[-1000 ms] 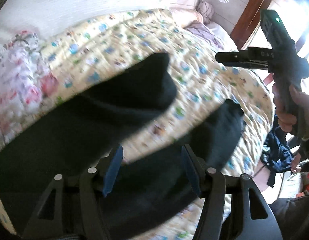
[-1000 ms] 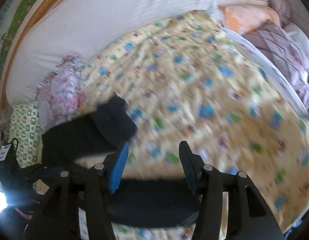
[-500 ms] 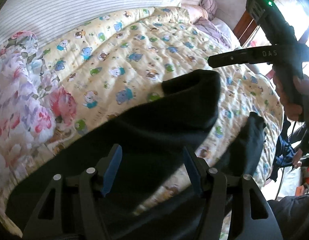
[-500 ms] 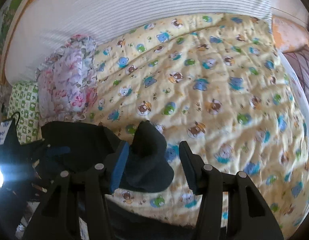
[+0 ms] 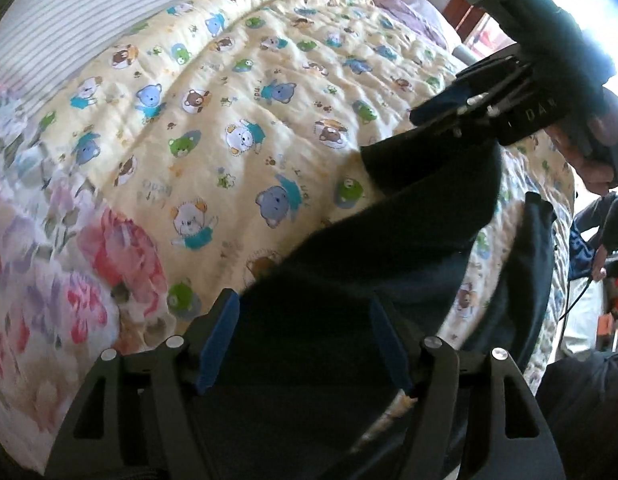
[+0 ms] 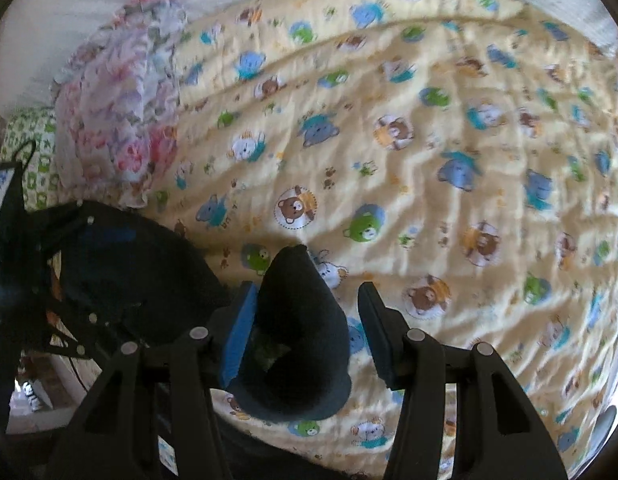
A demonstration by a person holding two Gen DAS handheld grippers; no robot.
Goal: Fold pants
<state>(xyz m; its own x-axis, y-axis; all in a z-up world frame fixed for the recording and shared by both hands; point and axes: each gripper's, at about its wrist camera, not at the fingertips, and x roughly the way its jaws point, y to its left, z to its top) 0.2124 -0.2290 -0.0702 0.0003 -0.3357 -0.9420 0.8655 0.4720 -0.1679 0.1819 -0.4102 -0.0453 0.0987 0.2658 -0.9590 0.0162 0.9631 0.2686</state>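
Observation:
Black pants [image 5: 389, 264] lie spread on a yellow quilt with bear prints [image 5: 249, 92]. In the left wrist view my left gripper [image 5: 305, 340] is open with the pants' upper part lying between its blue pads. My right gripper [image 5: 449, 116] shows at the upper right, over the far end of one pant leg. In the right wrist view my right gripper [image 6: 305, 328] is open, and that leg end [image 6: 301, 320] bunches up between its fingers. The second leg [image 5: 525, 264] runs along the bed's right edge.
A floral cloth [image 5: 41, 248] lies on the left of the bed; it also shows in the right wrist view [image 6: 121, 92]. A striped white headboard [image 5: 109, 12] stands behind. Pillows [image 5: 409, 4] lie at the far end. The bed's edge drops off on the right.
Both grippers have moved closer to the pants. The right gripper has come down over the leg end, which now sits between its open fingers. The left view has shifted left, toward the floral cloth.

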